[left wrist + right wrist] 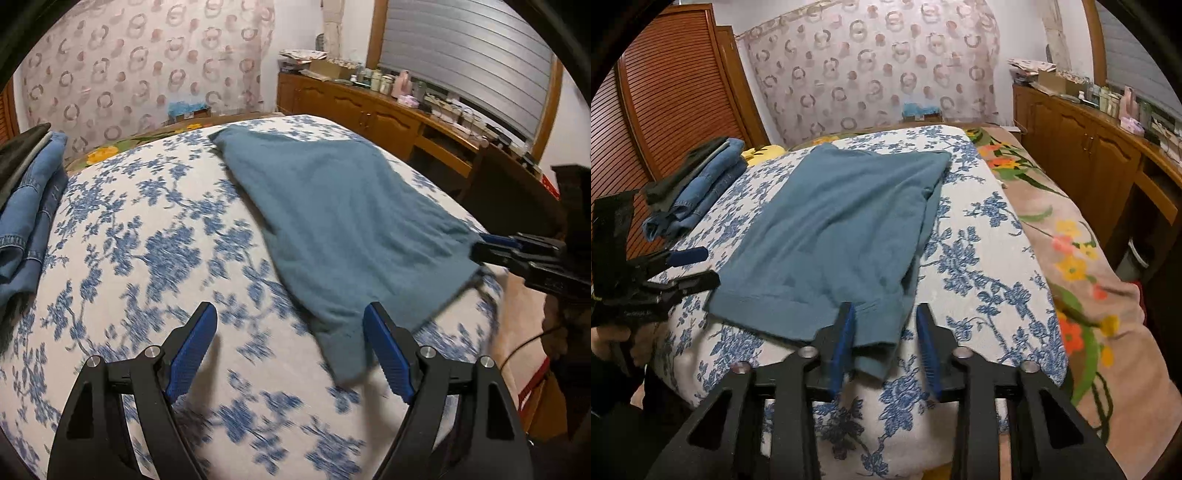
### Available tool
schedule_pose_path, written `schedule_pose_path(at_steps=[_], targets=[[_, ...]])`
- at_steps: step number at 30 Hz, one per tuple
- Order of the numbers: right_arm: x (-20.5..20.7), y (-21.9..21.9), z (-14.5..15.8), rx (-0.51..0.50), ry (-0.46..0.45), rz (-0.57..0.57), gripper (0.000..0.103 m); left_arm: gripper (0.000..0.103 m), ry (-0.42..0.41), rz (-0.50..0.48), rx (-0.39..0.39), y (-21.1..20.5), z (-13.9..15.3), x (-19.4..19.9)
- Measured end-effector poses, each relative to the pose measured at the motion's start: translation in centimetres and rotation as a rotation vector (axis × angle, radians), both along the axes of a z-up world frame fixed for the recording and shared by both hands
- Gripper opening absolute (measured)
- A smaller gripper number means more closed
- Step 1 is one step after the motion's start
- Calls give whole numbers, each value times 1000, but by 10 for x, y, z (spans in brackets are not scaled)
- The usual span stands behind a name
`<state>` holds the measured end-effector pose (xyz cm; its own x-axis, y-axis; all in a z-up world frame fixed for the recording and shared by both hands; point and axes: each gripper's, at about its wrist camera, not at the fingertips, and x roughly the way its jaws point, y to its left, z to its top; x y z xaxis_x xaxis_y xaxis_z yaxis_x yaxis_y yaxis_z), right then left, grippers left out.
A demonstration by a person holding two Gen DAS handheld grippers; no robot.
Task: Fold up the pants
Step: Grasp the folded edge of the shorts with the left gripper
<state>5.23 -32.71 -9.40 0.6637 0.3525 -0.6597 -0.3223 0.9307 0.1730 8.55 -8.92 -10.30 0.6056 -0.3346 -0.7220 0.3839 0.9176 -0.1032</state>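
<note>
a bedroom bed under a white quilt with blue flower print [979,236] carries the teal soft-knit pants [834,229], lying flat and folded lengthwise with the cuffs at the near edge. the left gripper [290,332] gapes wide and empty beside a cuff; the right gripper [886,325] stands partly open astride the near cuff corner, not yet pinching. closing too shallow could catch one layer only and skew the fold; no containers in play, only a folded denim stack [701,184] beside the pants.

Teal pants [831,221] on blue-floral white bedspread [990,266]

Matt teal knit pants [834,229] lie on printed cotton bedding [979,266]; beside them, rough denim jeans [701,188]. Tongs' pads [192,347] are ribbed blue rubber.
</note>
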Motion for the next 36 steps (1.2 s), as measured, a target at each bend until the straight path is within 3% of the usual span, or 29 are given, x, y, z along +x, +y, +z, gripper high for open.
schedule_pose_path(at_steps=[3, 5, 10, 16, 28, 30, 36], targets=[[-3, 3, 0, -11, -14, -1, 22, 82, -8, -14, 0, -9, -1, -5], [-4, 3, 1, -13, -26, -3, 16, 77, -8, -32, 4, -14, -3, -6], [-10, 5, 7, 5, -56, 15, 8, 48, -3, -46, -13, -21, -2, -12], [-18, 9, 8, -2, -53, 20, 8, 26, -4, -71, -27, -25, -2, -15], [-16, 9, 2, -19, -10, -12, 8, 23, 4, -67, -26, -22, -1, -17], [-14, 13, 0, -71, -18, -24, 23, 23, 7, -66, -19, -23, -3, -17], [-7, 16, -8, -90, 9, -42, 42, 24, 9, -63, -17, -23, -6, -16]])
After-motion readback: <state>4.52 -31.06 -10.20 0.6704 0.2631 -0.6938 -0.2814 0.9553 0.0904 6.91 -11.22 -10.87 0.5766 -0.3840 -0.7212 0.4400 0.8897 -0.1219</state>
